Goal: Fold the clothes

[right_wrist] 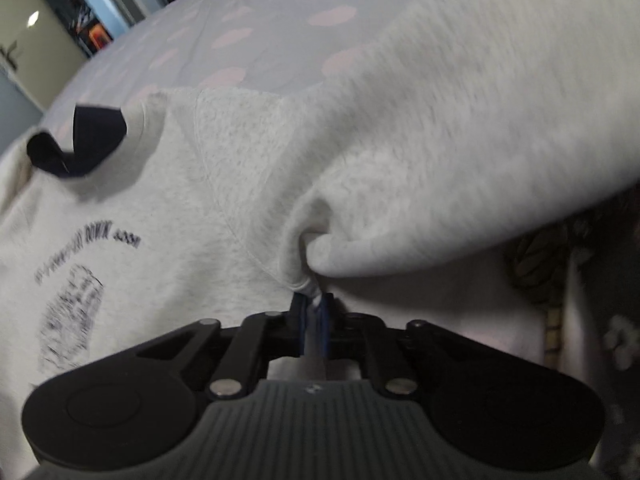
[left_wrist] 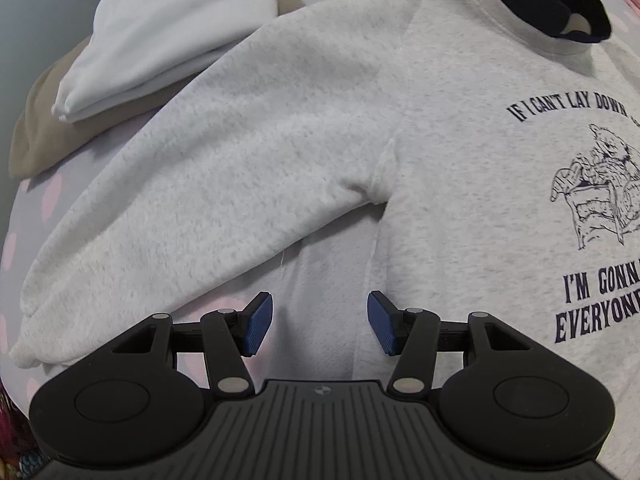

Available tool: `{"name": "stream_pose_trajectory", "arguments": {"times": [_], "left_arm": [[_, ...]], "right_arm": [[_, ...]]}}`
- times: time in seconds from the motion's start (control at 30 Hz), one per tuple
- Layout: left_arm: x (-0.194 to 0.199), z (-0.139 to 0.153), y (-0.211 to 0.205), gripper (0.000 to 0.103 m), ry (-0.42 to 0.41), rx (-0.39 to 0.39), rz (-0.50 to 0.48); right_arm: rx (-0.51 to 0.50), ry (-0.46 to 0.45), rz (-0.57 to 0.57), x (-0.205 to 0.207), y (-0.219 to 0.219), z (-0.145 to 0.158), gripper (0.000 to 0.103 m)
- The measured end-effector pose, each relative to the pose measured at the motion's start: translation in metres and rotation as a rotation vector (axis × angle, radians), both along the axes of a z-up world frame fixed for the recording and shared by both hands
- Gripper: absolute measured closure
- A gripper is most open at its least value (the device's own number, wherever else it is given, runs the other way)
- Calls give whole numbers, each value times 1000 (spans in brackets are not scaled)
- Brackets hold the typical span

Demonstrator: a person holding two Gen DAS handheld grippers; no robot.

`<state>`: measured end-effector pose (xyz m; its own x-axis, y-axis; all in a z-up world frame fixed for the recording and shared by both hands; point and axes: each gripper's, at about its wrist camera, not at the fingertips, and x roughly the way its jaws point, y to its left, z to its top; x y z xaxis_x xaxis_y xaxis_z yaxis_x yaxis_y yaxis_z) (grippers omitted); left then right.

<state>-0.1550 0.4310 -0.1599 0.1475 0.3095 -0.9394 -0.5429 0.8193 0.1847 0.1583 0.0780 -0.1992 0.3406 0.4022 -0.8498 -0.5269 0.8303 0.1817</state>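
Left claw [left_wrist: 320,322] gapes apart above the grey sweatshirt [left_wrist: 460,160]; right claw [right_wrist: 312,316] clamps its underarm fold just ahead.

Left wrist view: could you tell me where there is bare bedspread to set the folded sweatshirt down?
Bare dotted bedspread shows only as a narrow strip between the sweatshirt sleeve and the pile of white garment on tan garment. The right wrist view shows a wider bare stretch beyond the collar and the raised sleeve. Elsewhere the sweatshirt covers everything.
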Motion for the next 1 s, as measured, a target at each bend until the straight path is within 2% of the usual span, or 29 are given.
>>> {"name": "stream_pose_trajectory", "arguments": {"times": [0.03, 0.13, 0.3, 0.37, 0.43, 0.5, 0.6, 0.7, 0.87, 0.93, 1.0], "left_arm": [[0, 0, 1, 52, 0, -2, 6], [-1, 2, 3, 52, -10, -3, 12], [-6, 12, 3, 52, -70, -5, 13], [-7, 15, 3, 52, -94, -6, 14], [-9, 19, 4, 52, -117, -6, 14], [-10, 24, 3, 52, -145, -11, 9], [-7, 36, -2, 52, -178, -11, -33], [5, 50, 0, 52, -194, 24, -85], [47, 73, 16, 51, -238, 128, -169], [68, 78, 18, 45, -256, 162, -227], [90, 78, 19, 42, -269, 180, -283]], "right_arm": [[-26, -35, -1, -2, 1, 2, 98], [-43, -29, -23, 2, -1, -4, 98], [-80, -55, 35, -1, 8, -6, 96], [-69, -48, 26, -2, 7, -1, 90], [-79, -89, 27, -11, 7, 11, 82], [-95, -142, 39, -21, 7, 25, 82], [-110, -241, 94, -39, 9, 47, 82], [-57, -267, 199, -46, 20, 63, 79], [-43, -302, 309, -32, 49, 74, 77], [-36, -325, 366, -24, 64, 75, 69], [-32, -349, 417, -16, 79, 76, 66]]}}
